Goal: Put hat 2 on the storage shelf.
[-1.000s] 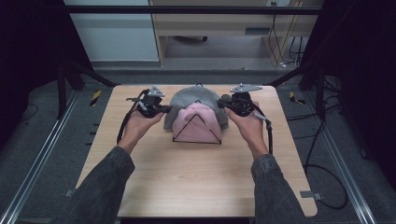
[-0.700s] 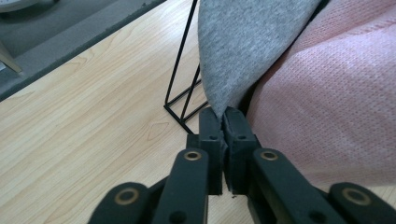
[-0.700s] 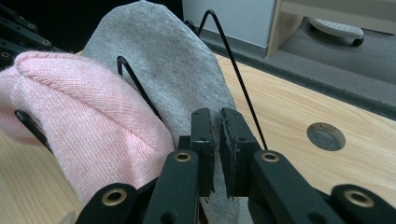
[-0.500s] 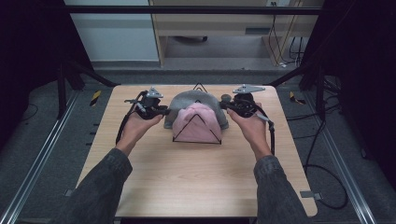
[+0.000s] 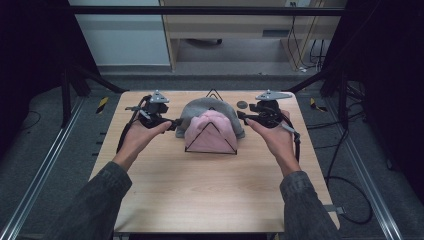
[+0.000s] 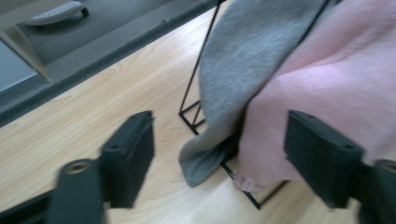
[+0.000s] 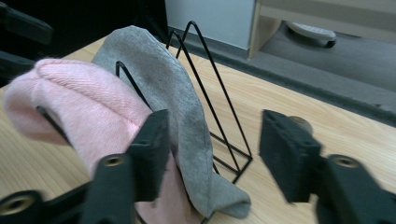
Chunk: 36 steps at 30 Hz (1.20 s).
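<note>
Flanking the wire rack on the worktop: left tongs and right tongs just spread, pinching nothing; pink beanie draped before grey beanie.

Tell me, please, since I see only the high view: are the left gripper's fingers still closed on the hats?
Observer: No. The left gripper has just been opening; its fingers stand apart, with the grey hat's hem and the pink hat's edge in the gap, unpressed.
Operator: And the right gripper, please?
Observer: The right gripper has just been opening too. Its fingers stand apart, and one sits close against the grey hat's side.
Operator: How do the hats sit on the rack?
Observer: The right gripper view shows both draped over the black wire rack, the grey hat behind the pink one, with one bare wire triangle behind them.
</note>
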Tool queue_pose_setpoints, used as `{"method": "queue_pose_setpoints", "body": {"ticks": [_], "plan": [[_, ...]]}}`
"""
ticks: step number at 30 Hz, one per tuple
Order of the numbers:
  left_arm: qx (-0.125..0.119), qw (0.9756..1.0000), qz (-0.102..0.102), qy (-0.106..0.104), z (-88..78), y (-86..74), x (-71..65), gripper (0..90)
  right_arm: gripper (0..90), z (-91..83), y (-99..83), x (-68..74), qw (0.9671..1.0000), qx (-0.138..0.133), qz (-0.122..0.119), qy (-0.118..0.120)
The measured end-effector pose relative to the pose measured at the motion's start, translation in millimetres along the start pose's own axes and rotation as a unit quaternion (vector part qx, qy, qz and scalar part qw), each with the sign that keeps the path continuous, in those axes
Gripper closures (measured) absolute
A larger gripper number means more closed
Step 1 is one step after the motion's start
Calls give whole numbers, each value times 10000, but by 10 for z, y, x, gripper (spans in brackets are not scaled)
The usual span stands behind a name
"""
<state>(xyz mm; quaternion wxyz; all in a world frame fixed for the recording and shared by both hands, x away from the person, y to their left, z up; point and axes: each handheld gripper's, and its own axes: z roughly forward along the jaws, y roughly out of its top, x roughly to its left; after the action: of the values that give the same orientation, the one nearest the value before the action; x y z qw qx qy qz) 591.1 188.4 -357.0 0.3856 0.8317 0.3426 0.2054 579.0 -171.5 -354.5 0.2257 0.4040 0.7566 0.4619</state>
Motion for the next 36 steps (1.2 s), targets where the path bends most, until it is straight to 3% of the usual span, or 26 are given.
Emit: {"method": "queue_pose_setpoints", "body": {"ticks": [4, 10, 12, 18, 22, 26, 31, 36], "plan": [[-100, 9997, 23, -202, -165, -13, -68, 109, 220, -199, 31, 58, 9999, 70, -67, -122], [-166, 9978, 105, -627, -345, -160, -225, 57, 89, -424, -48, 140, 9996, 200, -116, -167], [-141, 9979, 232, -589, -392, -236, -281, 53, 70, -472, -119, 169, 9993, 257, -188, -206], [-24, 9965, 407, -733, -489, -483, -396, 53, 70, -608, -400, 285, 9971, 480, -593, -65], [209, 9952, 593, -745, -495, -669, -431, 54, 88, -657, -612, 369, 9949, 694, -726, 82], [421, 9942, 594, -791, -465, -858, -449, 55, 116, -652, -871, 443, 9917, 979, -828, 99], [677, 9925, 625, -803, -376, -1070, -449, 56, 124, -543, -1193, 488, 9878, 1316, -773, 297], [950, 9906, 534, -825, -257, -1256, -429, 57, 130, -402, -1381, 485, 9847, 1549, -711, 358]]}}
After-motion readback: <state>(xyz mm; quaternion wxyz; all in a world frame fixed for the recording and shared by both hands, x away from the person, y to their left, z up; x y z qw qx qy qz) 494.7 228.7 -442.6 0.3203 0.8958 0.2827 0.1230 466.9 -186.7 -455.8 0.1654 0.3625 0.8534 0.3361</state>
